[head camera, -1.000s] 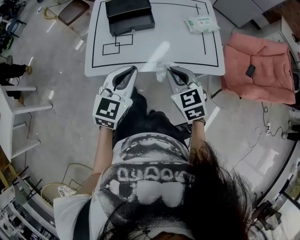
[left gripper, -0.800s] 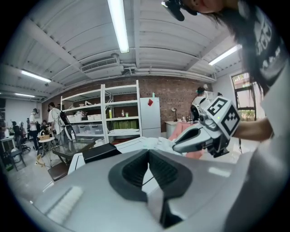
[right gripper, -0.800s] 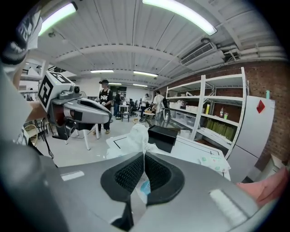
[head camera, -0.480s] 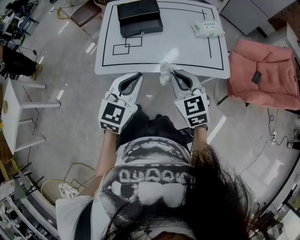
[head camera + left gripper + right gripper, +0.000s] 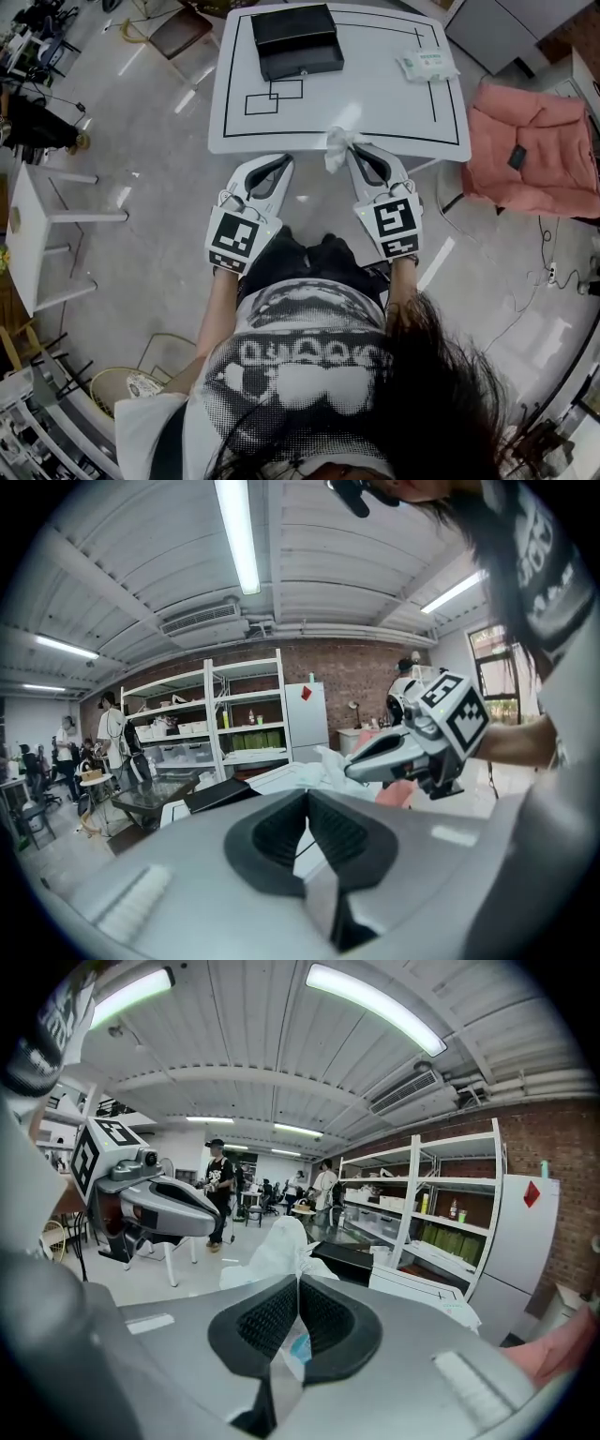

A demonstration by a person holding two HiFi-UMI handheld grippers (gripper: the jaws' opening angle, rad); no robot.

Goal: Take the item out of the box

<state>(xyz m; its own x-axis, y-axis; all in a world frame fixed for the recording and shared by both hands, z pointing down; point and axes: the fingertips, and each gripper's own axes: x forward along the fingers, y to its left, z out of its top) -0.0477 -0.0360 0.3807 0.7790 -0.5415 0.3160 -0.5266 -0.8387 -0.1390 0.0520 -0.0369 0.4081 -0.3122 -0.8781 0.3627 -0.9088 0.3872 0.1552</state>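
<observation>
Holding both grippers at the near edge of the worktop, you have the right gripper clenched on the crumpled white item, well apart from the black box at the far side. Only the right gripper view shows a blue patch pinched between those jaws. Only the left gripper view shows the left gripper jaws pressed together with nothing between them.

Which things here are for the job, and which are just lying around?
For the job:
black box on the table
white bag, pinched in the right claw

Just lying about:
pack of wipes on the table
pink cushion beside the table
white stool
</observation>
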